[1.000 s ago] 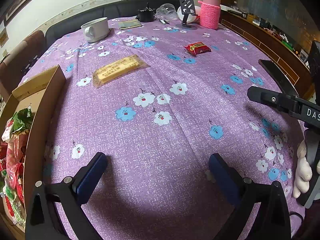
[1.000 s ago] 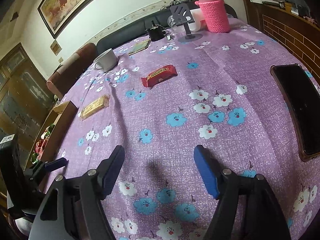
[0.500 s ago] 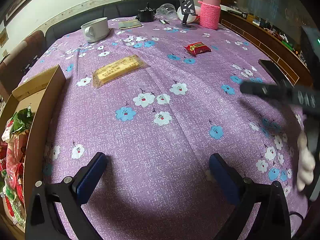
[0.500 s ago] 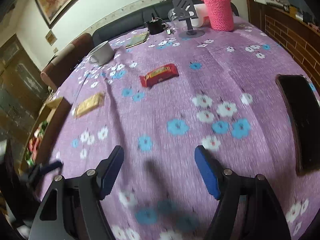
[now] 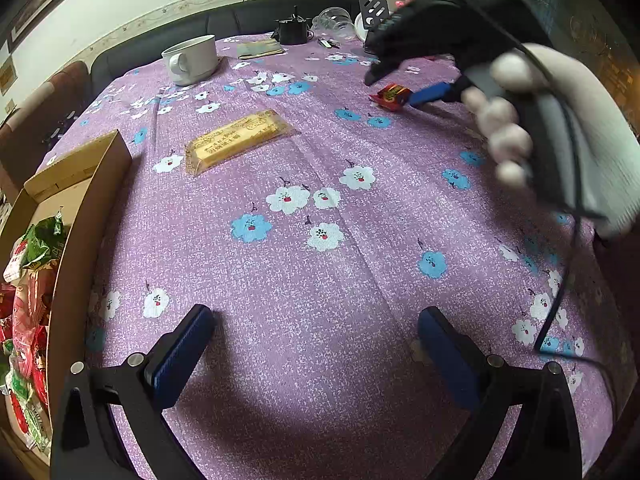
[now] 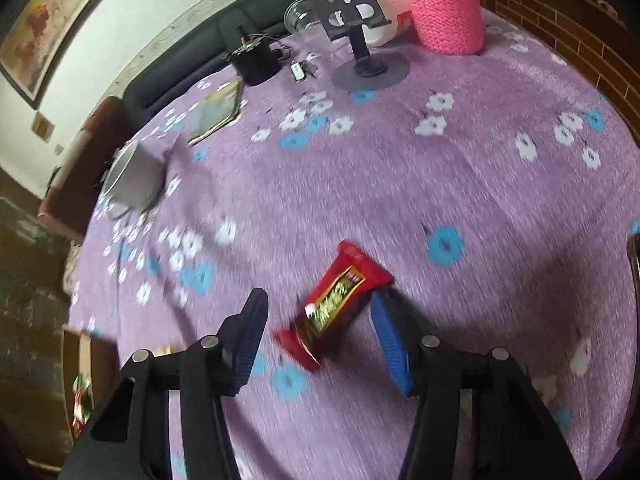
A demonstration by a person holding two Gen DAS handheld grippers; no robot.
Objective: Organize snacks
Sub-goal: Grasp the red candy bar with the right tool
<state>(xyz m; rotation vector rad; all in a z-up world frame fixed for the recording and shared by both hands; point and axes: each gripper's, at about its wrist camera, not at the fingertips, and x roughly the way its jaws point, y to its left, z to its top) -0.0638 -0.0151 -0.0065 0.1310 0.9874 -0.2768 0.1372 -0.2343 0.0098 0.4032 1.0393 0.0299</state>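
Purple flowered cloth covers the round surface (image 5: 320, 360), with a dark sofa and a pale wall beyond. Judging by the scene, the step in hand is the pick of the red snack (image 6: 336, 304): it lies slantwise on the cloth between the two blue pads of the right claw (image 6: 320, 332), whose jaws are closing around it. The right pad looks to be at or just beside the wrapper's edge, while a gap shows on the left side, so the pads are not yet clamped on it; the blur leaves contact unsure. The next move calls for finishing the squeeze across the wrapper's narrow width, then lifting and carrying it to the box (image 5: 80, 200), which sits far to the left of this claw, already holding several packets. The left claw (image 5: 316, 354) hangs open over bare cloth with nothing between its pads; the box is just to its left. A yellow snack (image 5: 238, 140) lies ahead of the left claw, well apart from the red one, and is likely next. Past the right claw stand a phone stand (image 6: 352, 20), a pink knitted bottle cover (image 6: 448, 4) and a mug (image 6: 136, 180) to the left; none blocks the way to the box, though the yellow snack lies near that route.
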